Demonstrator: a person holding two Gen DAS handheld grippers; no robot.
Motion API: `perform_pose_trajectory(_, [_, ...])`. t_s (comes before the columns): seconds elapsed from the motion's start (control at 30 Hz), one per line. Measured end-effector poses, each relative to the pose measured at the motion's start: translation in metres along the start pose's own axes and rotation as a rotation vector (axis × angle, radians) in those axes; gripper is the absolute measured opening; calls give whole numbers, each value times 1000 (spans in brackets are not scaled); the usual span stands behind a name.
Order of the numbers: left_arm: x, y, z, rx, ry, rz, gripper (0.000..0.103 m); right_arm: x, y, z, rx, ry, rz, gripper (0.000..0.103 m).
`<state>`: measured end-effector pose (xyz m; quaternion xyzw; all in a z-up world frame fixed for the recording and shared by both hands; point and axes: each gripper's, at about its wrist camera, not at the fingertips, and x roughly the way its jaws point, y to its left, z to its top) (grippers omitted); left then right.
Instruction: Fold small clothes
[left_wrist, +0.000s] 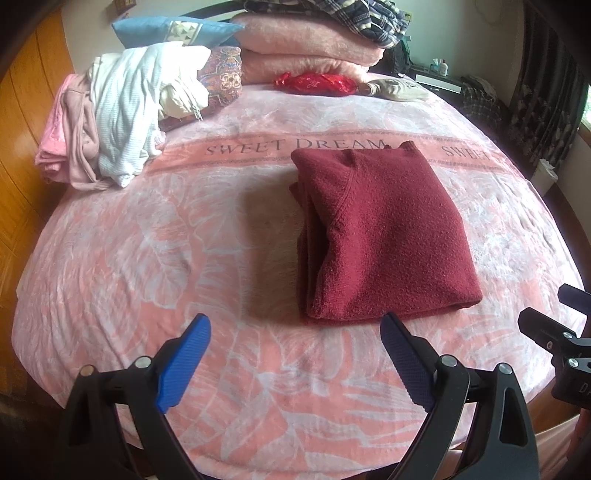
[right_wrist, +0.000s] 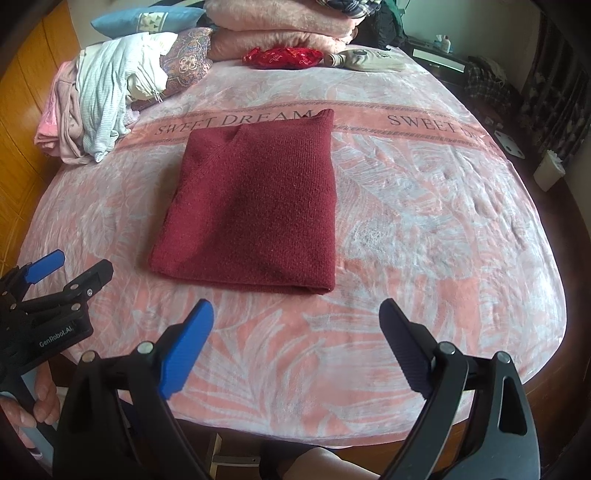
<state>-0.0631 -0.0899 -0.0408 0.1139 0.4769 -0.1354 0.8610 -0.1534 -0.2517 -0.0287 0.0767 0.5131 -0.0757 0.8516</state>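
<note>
On the blanket (right_wrist: 424, 206) I read "SWEET DREAM"; my left gripper (right_wrist: 70, 269) carries "GenRobot.AI".

A bed (left_wrist: 110, 277) fills the frame, its pink leaf-patterned blanket printed "SWEET DREAM". Along the top edge sit a blue pillow (left_wrist: 173, 31), stacked pink blankets (left_wrist: 310, 51) and a plaid quilt (left_wrist: 351, 14). A shiny red pouch (left_wrist: 314, 83) lies upper centre; a beige cap (left_wrist: 400, 89) beside it.
</note>
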Motion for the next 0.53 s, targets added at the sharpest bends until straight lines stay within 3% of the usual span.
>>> perform_pose_trajectory(0.53, [4, 0, -1, -10, 22, 0, 96, 5, -3, 0, 1, 13, 1, 91])
